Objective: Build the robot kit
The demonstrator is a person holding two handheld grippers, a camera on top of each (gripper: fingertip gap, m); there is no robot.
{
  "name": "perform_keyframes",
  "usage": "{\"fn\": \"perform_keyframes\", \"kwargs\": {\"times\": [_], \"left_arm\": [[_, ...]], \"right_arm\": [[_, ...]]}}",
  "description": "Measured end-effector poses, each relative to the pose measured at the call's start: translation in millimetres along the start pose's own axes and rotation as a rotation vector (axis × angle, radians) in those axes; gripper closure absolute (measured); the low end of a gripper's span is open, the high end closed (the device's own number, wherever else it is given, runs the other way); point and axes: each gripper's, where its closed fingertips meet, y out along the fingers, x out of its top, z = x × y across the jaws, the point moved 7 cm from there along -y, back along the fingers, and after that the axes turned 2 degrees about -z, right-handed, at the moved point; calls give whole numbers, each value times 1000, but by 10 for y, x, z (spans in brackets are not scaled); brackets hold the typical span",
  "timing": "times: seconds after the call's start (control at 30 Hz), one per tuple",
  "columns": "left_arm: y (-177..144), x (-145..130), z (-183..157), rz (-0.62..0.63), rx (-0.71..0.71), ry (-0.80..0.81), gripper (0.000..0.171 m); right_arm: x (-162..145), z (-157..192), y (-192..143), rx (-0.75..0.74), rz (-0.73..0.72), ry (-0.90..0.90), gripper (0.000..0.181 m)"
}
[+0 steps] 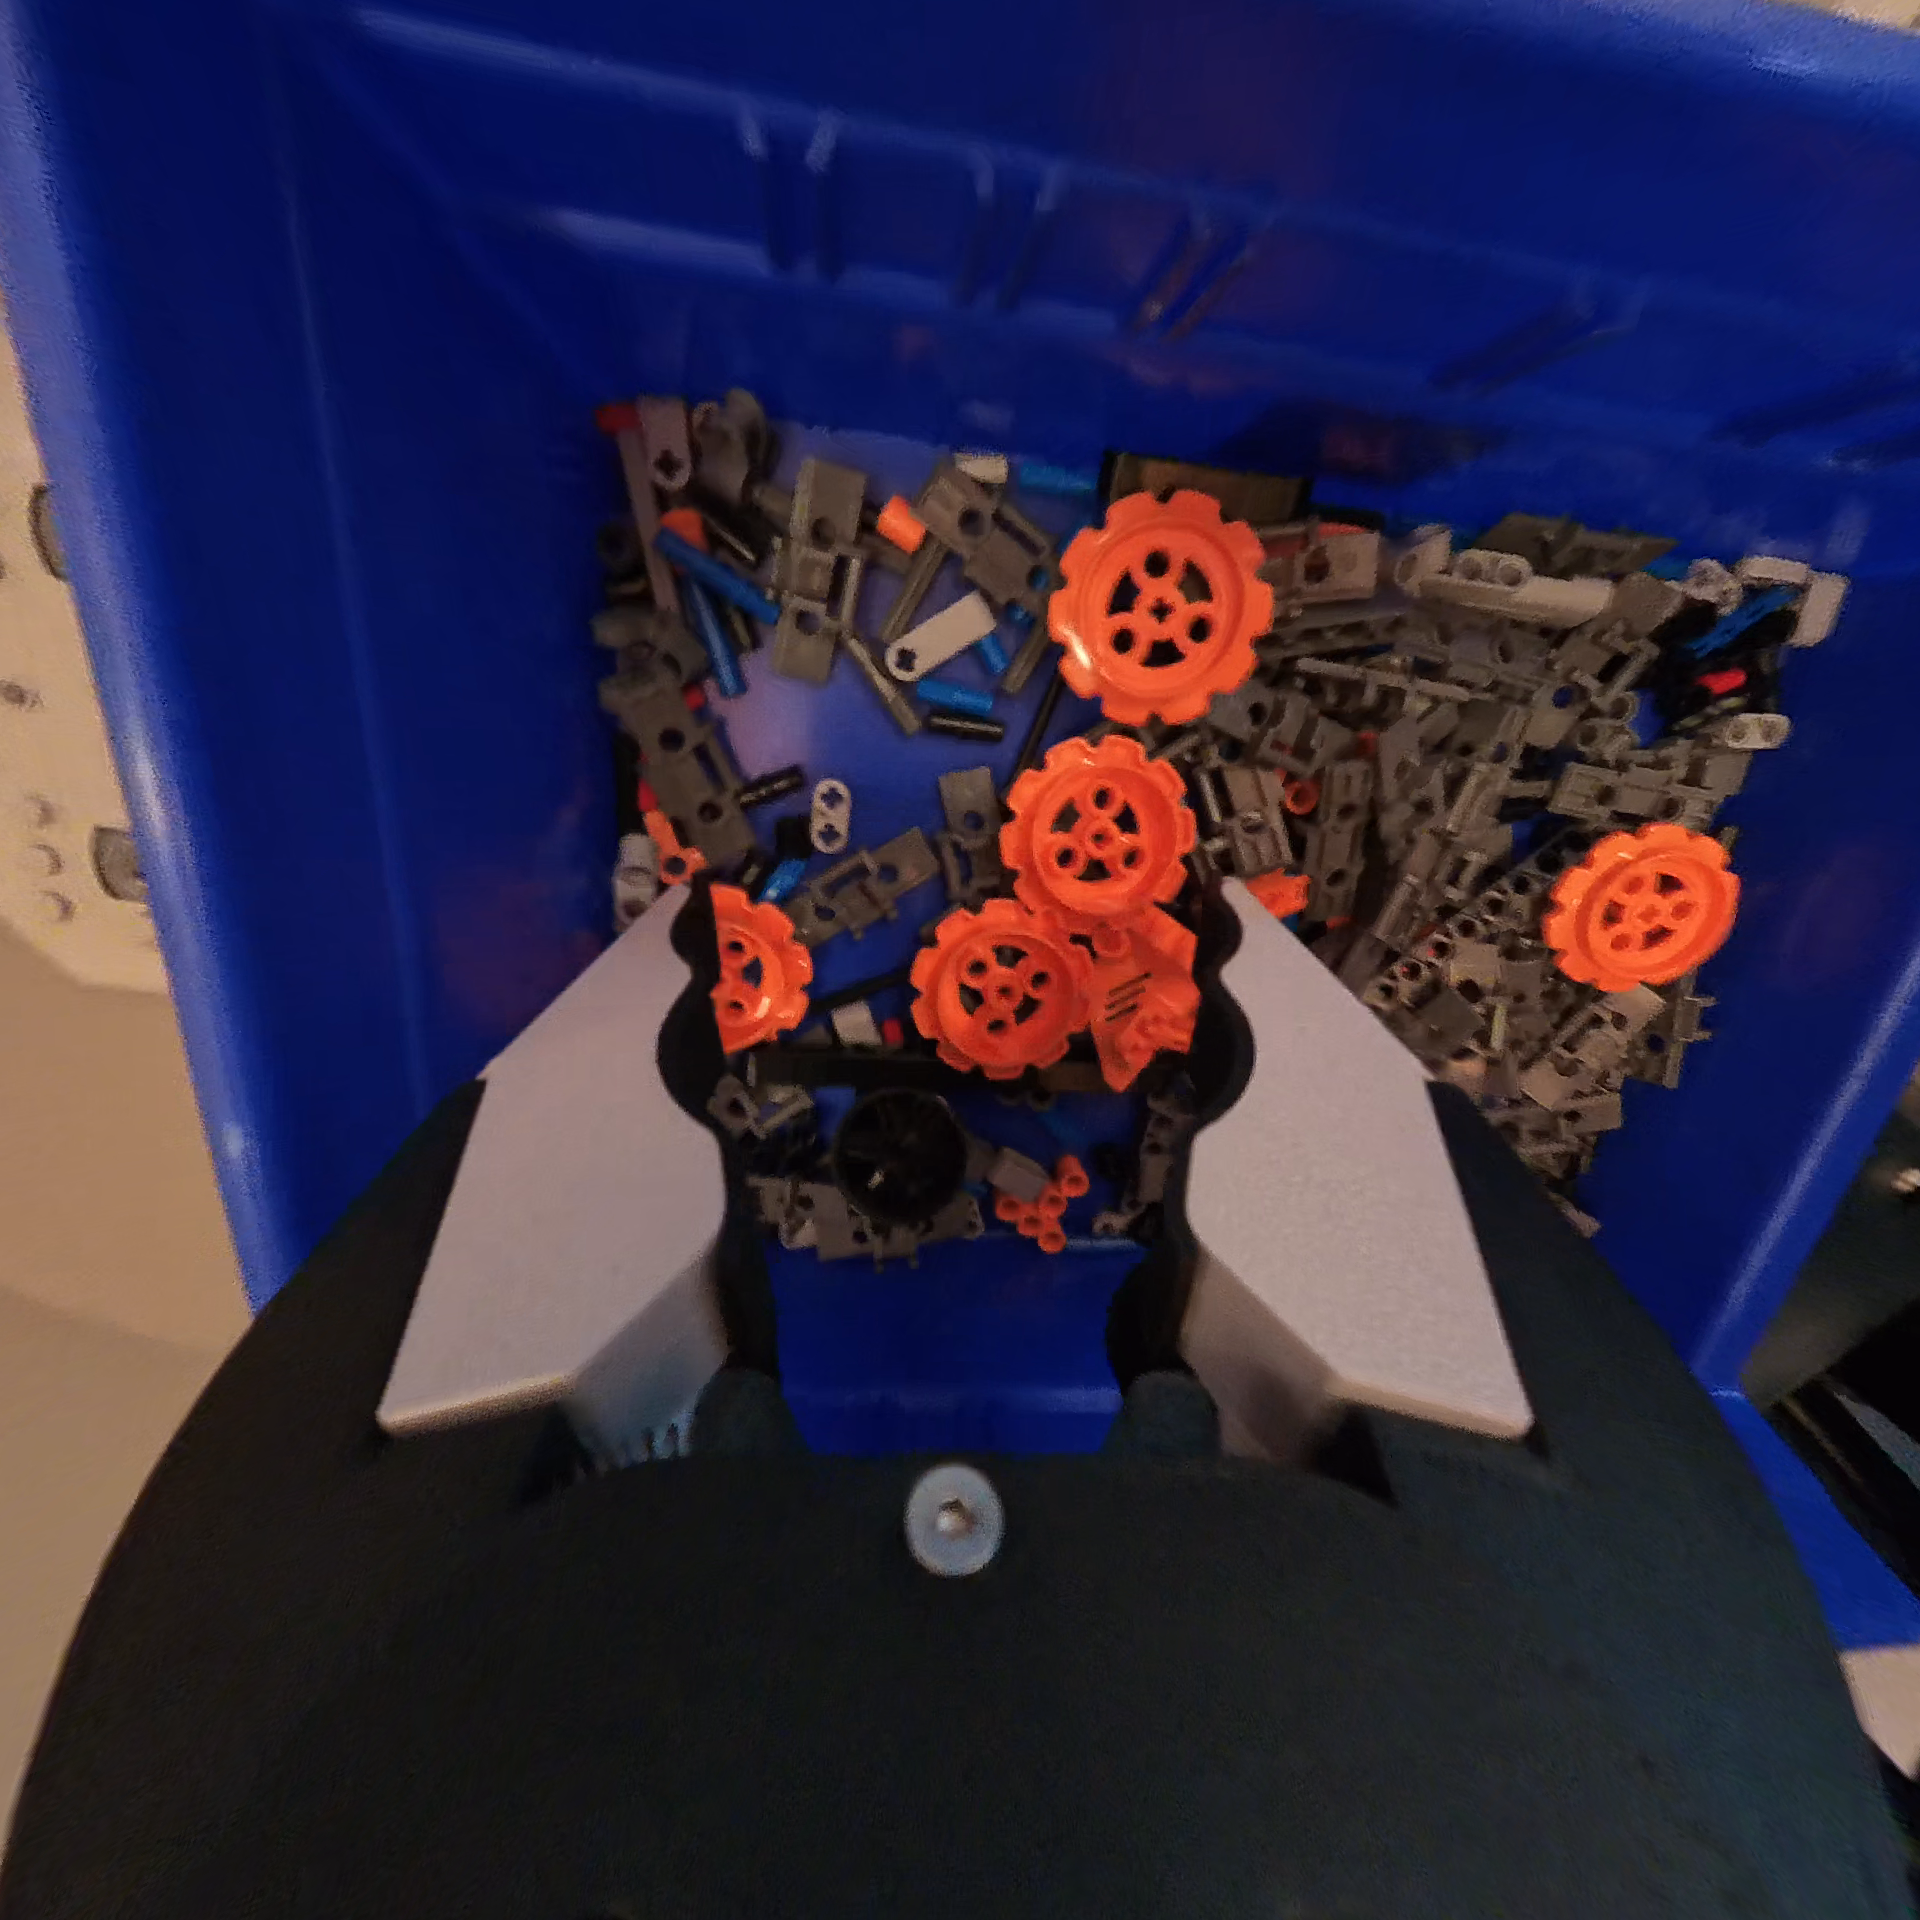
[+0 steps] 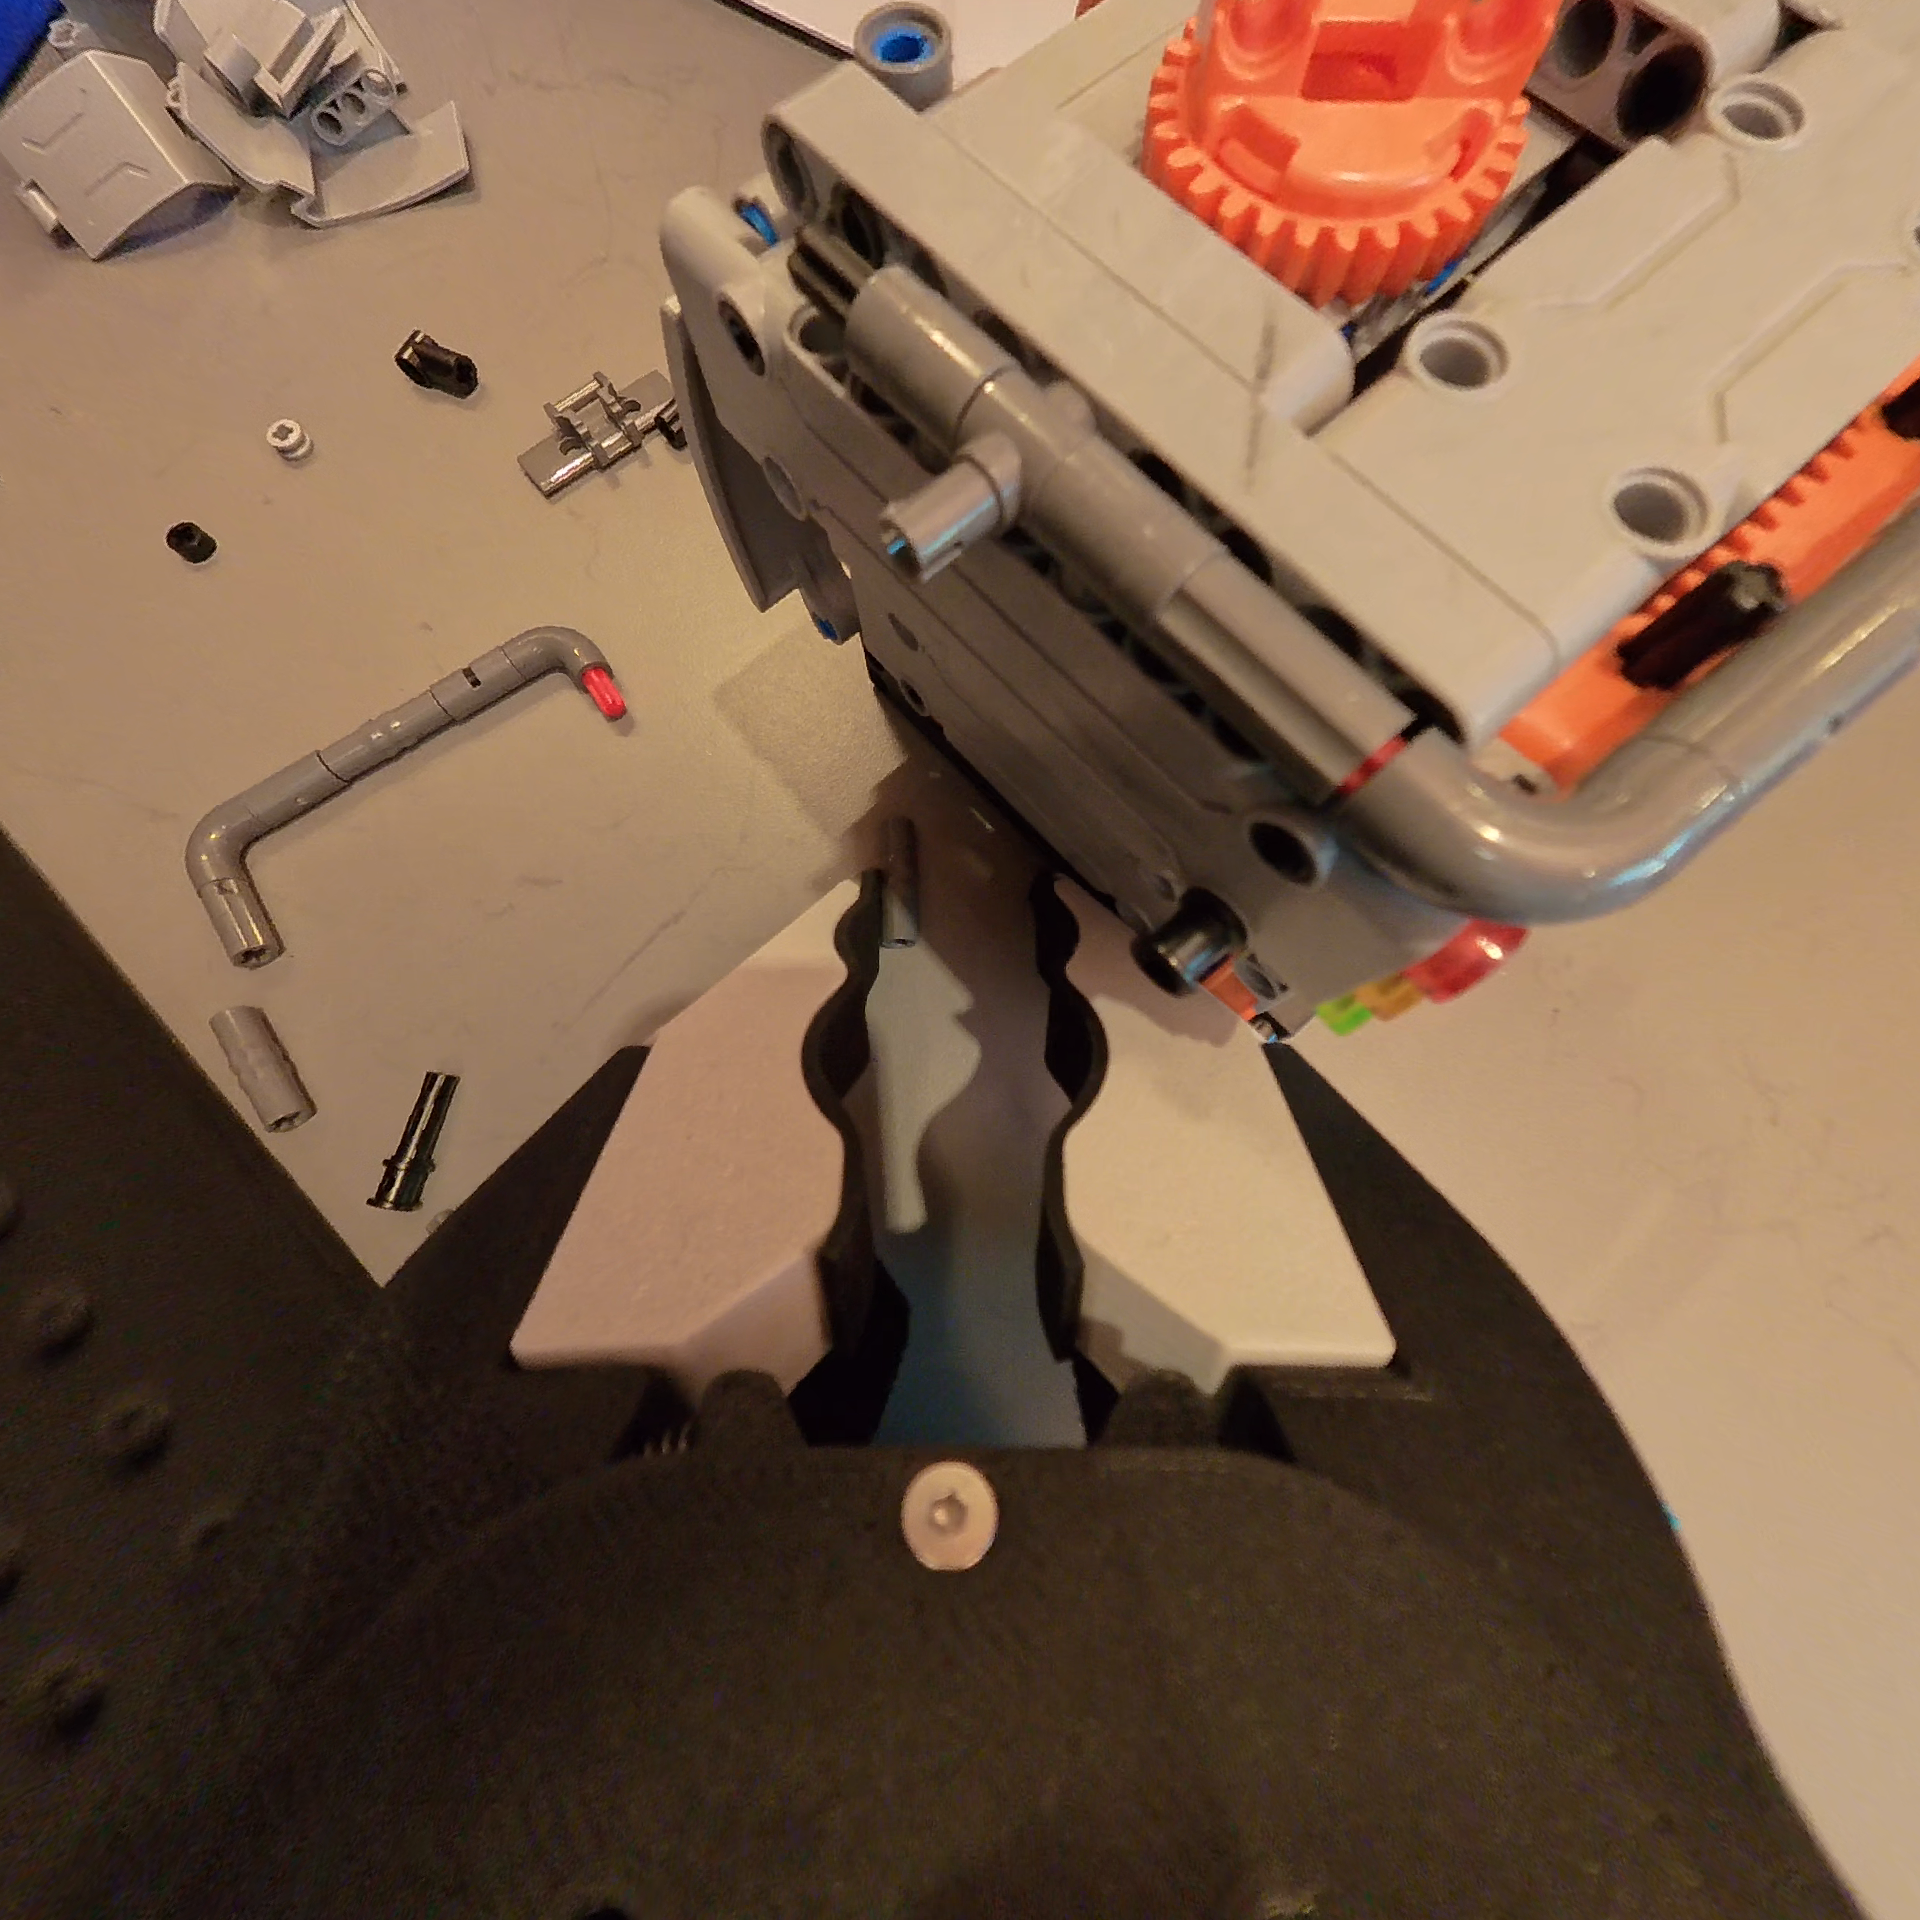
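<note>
A deep blue plastic bin [image 1: 312,623] holds loose grey pieces and orange toothed wheels [image 1: 1158,608]; the left gripper [image 1: 951,966] hangs spread and empty over them. On the grey table [image 2: 436,582], the right gripper [image 2: 961,914] stands narrowly parted, empty, beside a grey-and-orange brick-built assembly [image 2: 1195,436], near a small grey pin [image 2: 899,883].

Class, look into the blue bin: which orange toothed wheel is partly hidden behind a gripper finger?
The leftmost orange wheel: the left gripper's left finger covers its left half, while the other four show whole.

Orange sprocket wheels [image 1: 1000,985] and grey bricks crowd the blue bin [image 1: 312,623] floor; the grey brick model [image 2: 1195,499] blocks the counter [image 2: 1558,1195] ahead.
</note>
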Motion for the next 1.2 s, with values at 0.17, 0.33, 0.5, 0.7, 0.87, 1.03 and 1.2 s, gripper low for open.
{"fn": "perform_keyframes", "kwargs": {"times": [0.17,0.33,0.5,0.7,0.87,1.03,1.2], "left_arm": [[178,88,91,35,17,22,77],[255,57,-1,65,-39,50,92],[214,-64,-191,114,-126,122,112],[69,-28,-229,8,-163,85,103],[143,256,-409,-99,-161,162,102],[287,339,-508,-61,-123,241,127],[263,132,-422,39,-119,216,153]], "right_arm": [[0,0,-1,0,0,0,153],[-1,-4,-1,1,0,3,154],[0,-12,-1,2,0,10,155],[-2,-15,-2,3,0,12,155],[-2,-14,-2,3,0,12,155],[-2,-10,-2,1,0,8,155],[-2,-8,-1,0,0,6,155]]}}
